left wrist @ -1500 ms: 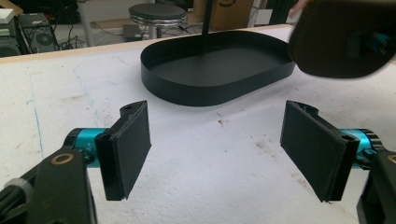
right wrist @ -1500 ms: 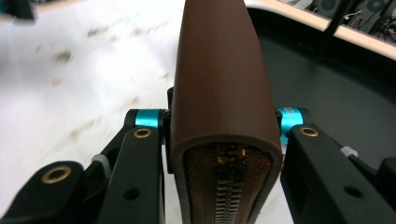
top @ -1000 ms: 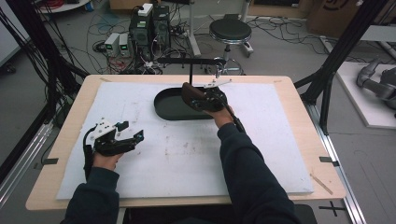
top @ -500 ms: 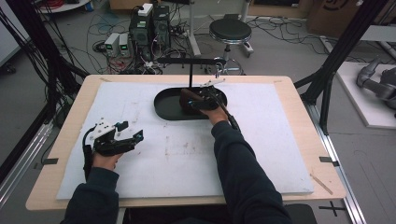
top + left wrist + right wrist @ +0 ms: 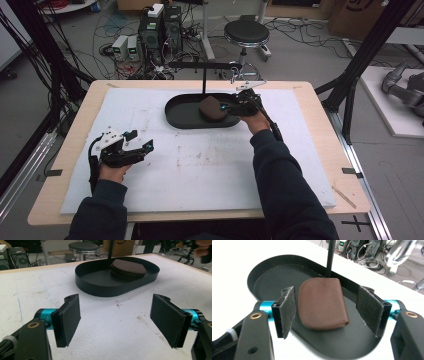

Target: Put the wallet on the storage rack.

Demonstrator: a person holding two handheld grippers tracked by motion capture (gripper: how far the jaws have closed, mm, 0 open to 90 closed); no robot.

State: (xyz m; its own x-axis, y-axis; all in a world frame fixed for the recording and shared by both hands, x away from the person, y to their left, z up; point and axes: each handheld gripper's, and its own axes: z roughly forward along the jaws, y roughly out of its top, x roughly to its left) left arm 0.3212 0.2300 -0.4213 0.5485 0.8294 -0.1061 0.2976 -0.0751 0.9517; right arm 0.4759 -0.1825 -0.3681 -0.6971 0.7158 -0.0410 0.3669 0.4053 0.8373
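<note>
As the pouch (image 5: 322,303) lies flat in the far tray (image 5: 262,277), the right gripper (image 5: 329,312) has just been opened wide. Next, it should be pulled away.

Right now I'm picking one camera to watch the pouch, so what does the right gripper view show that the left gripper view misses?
Right gripper view: the brown pouch seen from above, its zipper edge near, between the right tongs, open. Left gripper view: the left tongs, open over the white mat, far from the tray. Both: the black tray and its upright post.
</note>
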